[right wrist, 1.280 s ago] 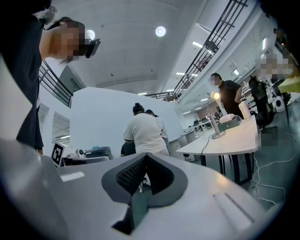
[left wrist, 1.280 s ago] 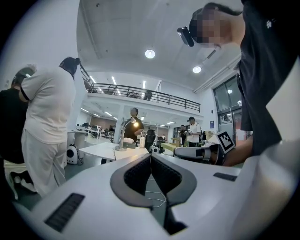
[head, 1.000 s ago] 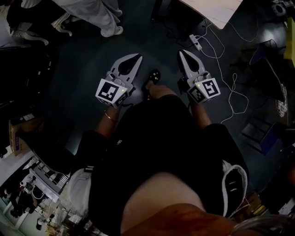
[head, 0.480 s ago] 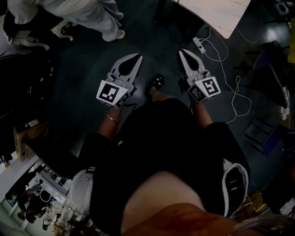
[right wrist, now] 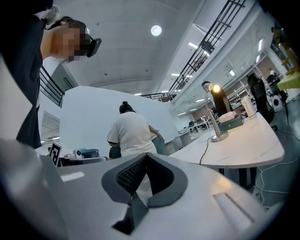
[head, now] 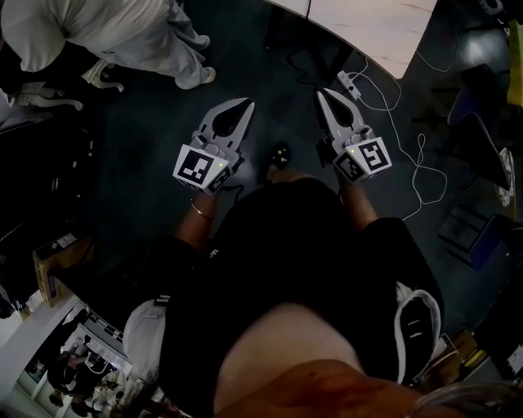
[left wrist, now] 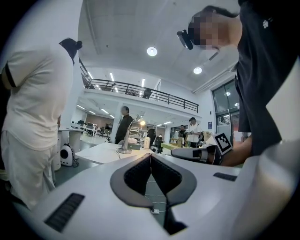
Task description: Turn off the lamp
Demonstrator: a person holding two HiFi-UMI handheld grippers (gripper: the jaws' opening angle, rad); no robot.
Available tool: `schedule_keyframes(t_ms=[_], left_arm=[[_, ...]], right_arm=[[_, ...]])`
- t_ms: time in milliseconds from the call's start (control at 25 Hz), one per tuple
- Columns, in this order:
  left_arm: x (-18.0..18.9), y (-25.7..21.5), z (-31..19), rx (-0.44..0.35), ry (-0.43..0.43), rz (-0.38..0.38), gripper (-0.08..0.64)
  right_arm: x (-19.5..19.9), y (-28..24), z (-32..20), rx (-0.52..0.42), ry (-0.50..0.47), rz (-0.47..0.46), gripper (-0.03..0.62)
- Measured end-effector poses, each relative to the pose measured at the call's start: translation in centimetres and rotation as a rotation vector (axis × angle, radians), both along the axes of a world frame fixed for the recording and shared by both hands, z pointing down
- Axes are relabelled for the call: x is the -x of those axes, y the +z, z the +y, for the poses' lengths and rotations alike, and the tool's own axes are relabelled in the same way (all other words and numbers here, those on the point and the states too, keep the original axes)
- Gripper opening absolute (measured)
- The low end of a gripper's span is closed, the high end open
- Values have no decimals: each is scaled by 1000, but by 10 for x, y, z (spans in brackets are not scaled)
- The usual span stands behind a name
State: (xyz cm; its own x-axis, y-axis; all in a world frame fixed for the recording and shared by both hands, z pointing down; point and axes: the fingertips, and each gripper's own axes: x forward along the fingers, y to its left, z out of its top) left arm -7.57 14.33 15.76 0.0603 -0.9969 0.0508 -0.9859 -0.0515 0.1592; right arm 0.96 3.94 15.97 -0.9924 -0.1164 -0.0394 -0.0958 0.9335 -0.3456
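**Item: desk lamp** (right wrist: 213, 122), lit. It has a slender upright metal stem on a small round base (right wrist: 219, 137), with the glowing head (right wrist: 216, 88) at the top.

- **Location:** it stands on a white table (right wrist: 248, 150) ahead, well apart from both grippers. In the right gripper view it is to the right of the jaws, and in the left gripper view (left wrist: 126, 138) it is just left of them. The head view shows only the table's corner (head: 372, 20), not the lamp.
- **Handling (judged):** the lamp looks stiff and fairly light, and probably top-heavy. A sideways shove on the stem could tip it or slide it across the smooth tabletop.
- **Where to act (judged):** no switch can be made out at this distance. It is likely on the base, the head or the cord (right wrist: 205, 151), so a gentle downward press on the base would be safer than any pull.
- **Beside it:** a low box (right wrist: 233, 123) and a pale bottle (right wrist: 249, 107).

**Tools**
- The left gripper (head: 245, 104) is clenched and empty — the pads meet at the tip.
- The right gripper (head: 323, 92) is likewise clenched on nothing.
- Both point level toward the table, and a closed tip would serve for pressing a button.

**Surroundings**
- A person in white (right wrist: 129, 133) stands near the table.
- A power strip (head: 346, 78) with loose white cables (head: 409, 155) lies on the dark floor — something to trip over on the way in.
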Motion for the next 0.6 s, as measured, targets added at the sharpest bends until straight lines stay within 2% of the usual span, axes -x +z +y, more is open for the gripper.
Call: schedule_keyframes(t_ms=[240, 600], left_arm=[[5, -2, -28, 18, 73, -5, 8], [21, -3, -52, 23, 126, -32, 8]], right_arm=[[10, 2, -20, 29, 34, -21, 0], [22, 4, -40, 28, 76, -39, 0]])
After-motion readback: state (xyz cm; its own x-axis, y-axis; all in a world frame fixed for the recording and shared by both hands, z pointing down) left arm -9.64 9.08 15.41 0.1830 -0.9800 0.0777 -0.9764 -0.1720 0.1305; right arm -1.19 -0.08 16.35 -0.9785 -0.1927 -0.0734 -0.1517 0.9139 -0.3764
